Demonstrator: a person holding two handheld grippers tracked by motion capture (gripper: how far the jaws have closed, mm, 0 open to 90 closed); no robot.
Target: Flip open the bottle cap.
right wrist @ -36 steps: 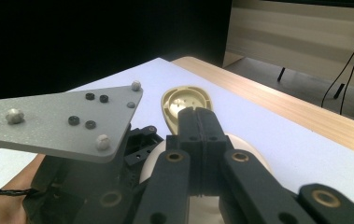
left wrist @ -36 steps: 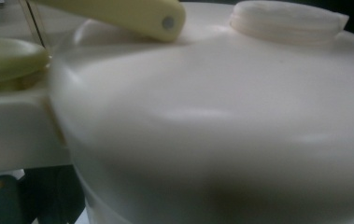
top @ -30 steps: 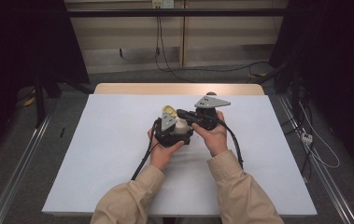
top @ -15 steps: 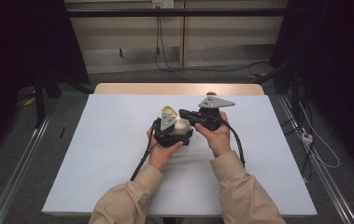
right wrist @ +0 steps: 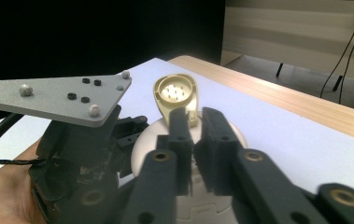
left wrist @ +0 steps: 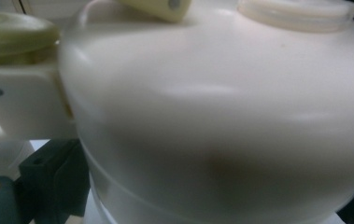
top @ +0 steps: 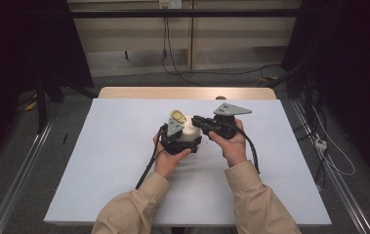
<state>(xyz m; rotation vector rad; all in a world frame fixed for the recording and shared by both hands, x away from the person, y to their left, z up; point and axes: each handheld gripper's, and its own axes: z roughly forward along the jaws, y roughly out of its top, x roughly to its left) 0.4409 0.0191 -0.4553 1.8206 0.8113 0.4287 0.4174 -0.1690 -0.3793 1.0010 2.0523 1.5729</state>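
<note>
Left tool (top: 185,139), held in the person's left hand (top: 169,158), clamped the round body of a cream-white container (top: 190,132) near the middle of the white bench (top: 114,161); in the left gripper view the container's (left wrist: 221,121) pale wall lay right against the camera, with a hinge tab and a yellowish cap (left wrist: 11,35) at its upper left and a ribbed opening at its top right. Right tool (top: 199,120), held in the right hand (top: 231,144), reached in from the right and met the container's top, just beside the left tool's grey plate. In the right gripper view the right tool's (right wrist: 195,154) two black jaws stood only a narrow gap apart, having just been opening, with a thin pale part of the container's top between them; whether the pads pressed on it could not be told. Beyond the jaws in that view the flipped-up yellowish cap (right wrist: 177,95) stood upright, its inner face with a ring of small dots turned toward the camera, and the container's (right wrist: 146,144) rounded white shoulder showed below it. Left of it sat the left tool (right wrist: 90,154) with its grey plate. In the high view the cap (top: 177,116) rose at the container's far left edge. Both tan sleeves (top: 251,204) entered from the near edge of the bench.
</note>
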